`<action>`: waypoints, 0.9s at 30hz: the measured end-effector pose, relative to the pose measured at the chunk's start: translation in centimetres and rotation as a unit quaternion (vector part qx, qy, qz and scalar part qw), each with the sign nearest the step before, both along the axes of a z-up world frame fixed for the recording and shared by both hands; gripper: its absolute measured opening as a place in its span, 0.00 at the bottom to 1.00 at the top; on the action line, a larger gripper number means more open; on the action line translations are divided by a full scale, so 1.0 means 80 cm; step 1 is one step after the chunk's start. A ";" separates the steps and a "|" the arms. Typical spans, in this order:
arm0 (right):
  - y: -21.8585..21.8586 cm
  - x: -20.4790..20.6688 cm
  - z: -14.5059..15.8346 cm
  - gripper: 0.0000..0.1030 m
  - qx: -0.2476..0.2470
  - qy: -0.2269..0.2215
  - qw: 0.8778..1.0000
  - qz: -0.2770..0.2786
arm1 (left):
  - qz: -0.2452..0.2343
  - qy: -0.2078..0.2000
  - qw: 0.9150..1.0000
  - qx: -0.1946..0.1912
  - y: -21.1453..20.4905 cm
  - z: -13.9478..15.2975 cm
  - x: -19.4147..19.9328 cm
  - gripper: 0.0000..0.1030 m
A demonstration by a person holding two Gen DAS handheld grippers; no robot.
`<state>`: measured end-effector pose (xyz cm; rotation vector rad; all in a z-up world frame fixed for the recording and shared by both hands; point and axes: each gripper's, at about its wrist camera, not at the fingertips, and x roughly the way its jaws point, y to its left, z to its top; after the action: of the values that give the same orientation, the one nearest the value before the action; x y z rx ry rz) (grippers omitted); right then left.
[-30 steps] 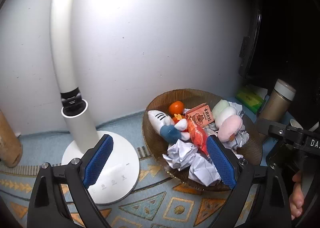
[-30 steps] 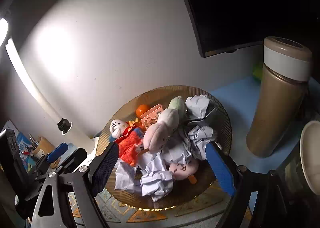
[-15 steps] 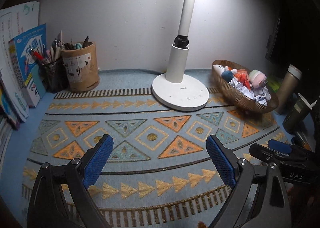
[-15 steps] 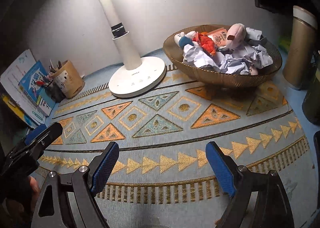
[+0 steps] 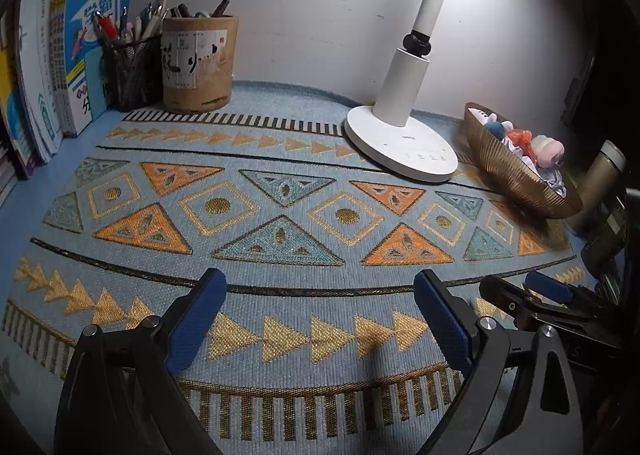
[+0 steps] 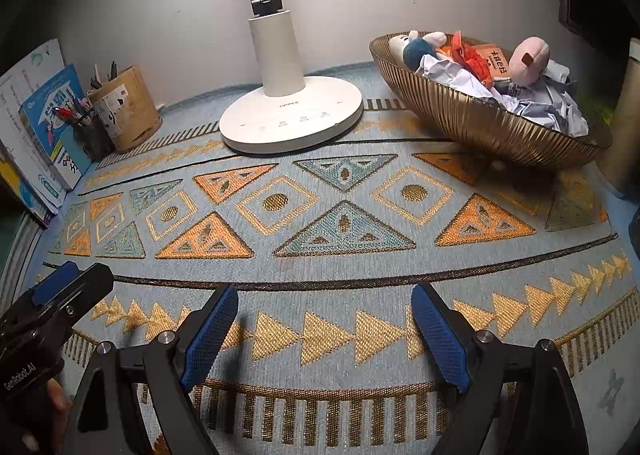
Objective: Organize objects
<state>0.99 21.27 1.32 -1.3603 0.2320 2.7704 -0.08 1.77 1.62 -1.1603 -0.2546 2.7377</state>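
A ribbed bronze bowl (image 6: pixel 492 123) stands at the back right of the patterned mat (image 6: pixel 320 223), filled with crumpled paper (image 6: pixel 536 99), small plush toys (image 6: pixel 528 59) and an orange packet (image 6: pixel 496 61). The same bowl (image 5: pixel 516 179) shows at the right edge of the left wrist view. My left gripper (image 5: pixel 320 315) hangs open over the mat's front, nothing between its blue pads. My right gripper (image 6: pixel 324 323) is open too, empty, low over the front row of gold triangles. Each gripper appears at the side of the other's view.
A white desk lamp (image 6: pixel 292 115) stands at the back middle. A bamboo pen pot (image 5: pixel 198 63), a mesh pen holder (image 5: pixel 134 71) and upright books (image 5: pixel 80 55) fill the back left. A gold flask (image 5: pixel 600 179) stands right of the bowl.
Both grippers have pulled back and down from right over the bowl to the front of the mat. The bowl now lies far off at the back right. Both stayed open.
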 end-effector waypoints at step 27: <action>-0.015 -0.067 -0.013 1.00 0.061 -0.016 0.997 0.043 | 0.006 -0.070 0.991 -0.114 0.031 -0.029 -0.063 1.00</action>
<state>-4.35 20.10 0.24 -1.4152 0.0019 2.7764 -5.13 4.24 -0.69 -1.4134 0.0369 2.7556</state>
